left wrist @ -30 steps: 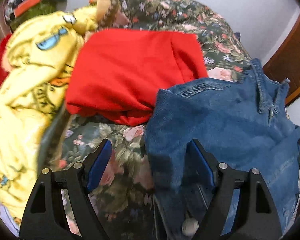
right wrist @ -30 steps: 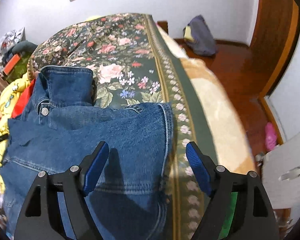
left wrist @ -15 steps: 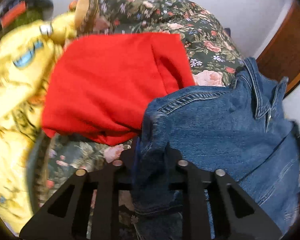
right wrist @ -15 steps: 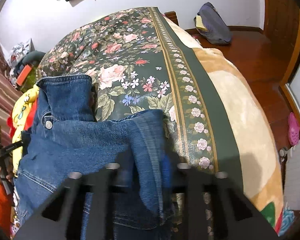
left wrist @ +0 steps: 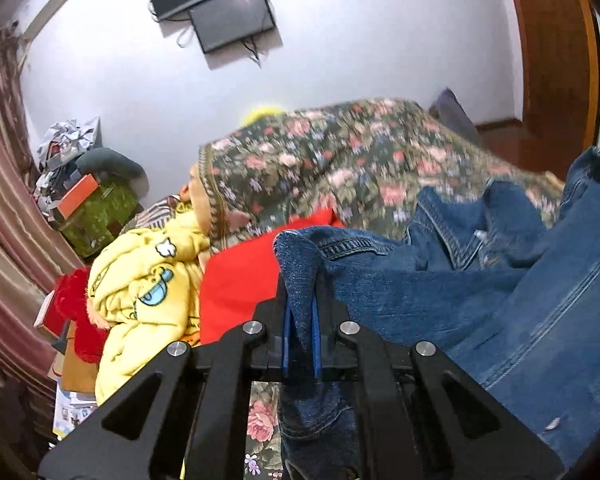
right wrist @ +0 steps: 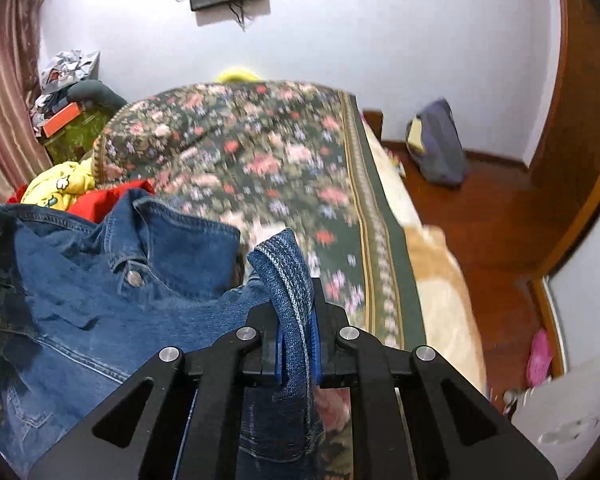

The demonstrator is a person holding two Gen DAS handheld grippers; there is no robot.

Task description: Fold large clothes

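Pinching a fold of the denim jacket [left wrist: 440, 296], the left gripper [left wrist: 300, 320] has its 2 blue pads pressed narrow against the cloth, with a tongue of denim standing up above the fingertips. In this left wrist view the rest of the jacket spreads to the right of the fingers, its collar and seams beyond them and its lower panel hanging down beside the right finger. Left of the fingers lies a red garment [left wrist: 240, 284], and further left a yellow printed blanket [left wrist: 148, 288]. Ahead of the fingers stretches the floral bedspread [left wrist: 340, 168], blurred. Far to the left, a green box [left wrist: 96, 212] carries an orange box [left wrist: 78, 196] on top; what is inside either cannot be told.

From the right wrist view, the right gripper [right wrist: 296, 344] is likewise clamped narrow on a denim edge that rises past its fingertips. The jacket [right wrist: 100, 300] lies to the left of these fingers, collar and 1 metal button facing up. Ahead and to the right runs the bedspread [right wrist: 260, 152] with its green border, then a tan blanket [right wrist: 440, 280] and a wooden floor [right wrist: 492, 208] where a purple bag [right wrist: 436, 148] leans on the wall.
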